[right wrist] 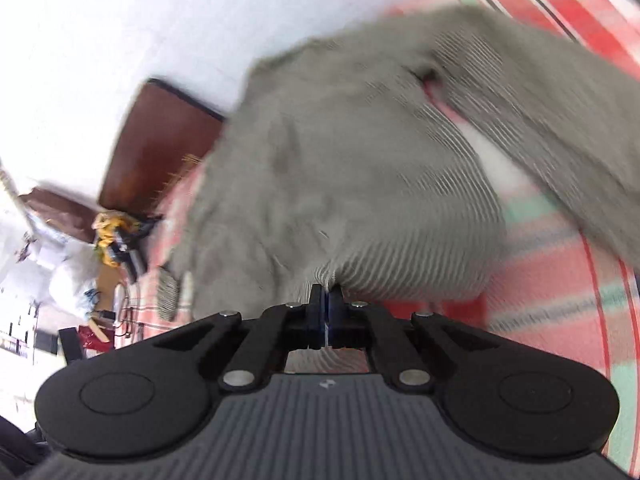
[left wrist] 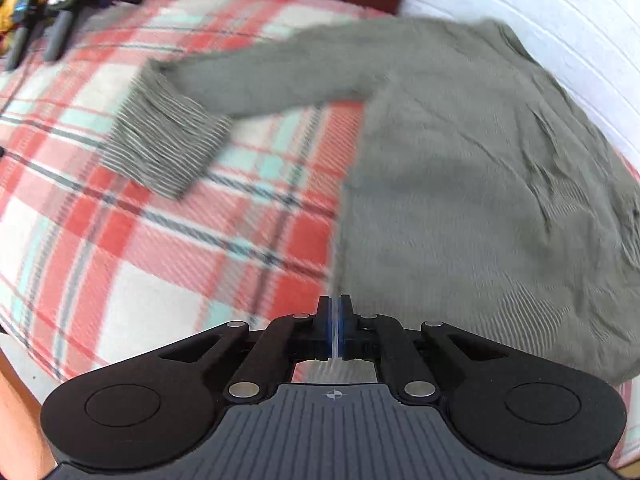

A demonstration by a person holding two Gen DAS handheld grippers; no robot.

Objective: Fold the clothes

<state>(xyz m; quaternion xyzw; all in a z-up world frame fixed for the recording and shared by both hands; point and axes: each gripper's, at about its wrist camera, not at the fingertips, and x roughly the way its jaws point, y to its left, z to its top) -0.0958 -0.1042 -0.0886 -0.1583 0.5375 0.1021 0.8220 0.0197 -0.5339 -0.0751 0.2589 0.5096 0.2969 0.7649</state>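
Here, the right gripper point(right wrist: 327, 294) pinches the grey-green ribbed knit sweater's point(left wrist: 460, 184) hem (apparently lifted); left gripper point(left wrist: 335, 305) jaws pressed together over the red plaid blanket point(left wrist: 160, 240).

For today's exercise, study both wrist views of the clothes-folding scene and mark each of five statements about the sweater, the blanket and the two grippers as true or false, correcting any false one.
1. The sweater is grey-green. True.
2. The sweater lies on a plain blue sheet. False: it lies on a red, white and teal plaid blanket.
3. The left gripper is wide open. False: its jaws are together, with no cloth visibly between them.
4. The right gripper is shut at the sweater's ribbed hem. True.
5. In the left wrist view, the sleeve is folded across the sweater's body. False: it stretches out sideways over the blanket, its striped cuff away from the body.
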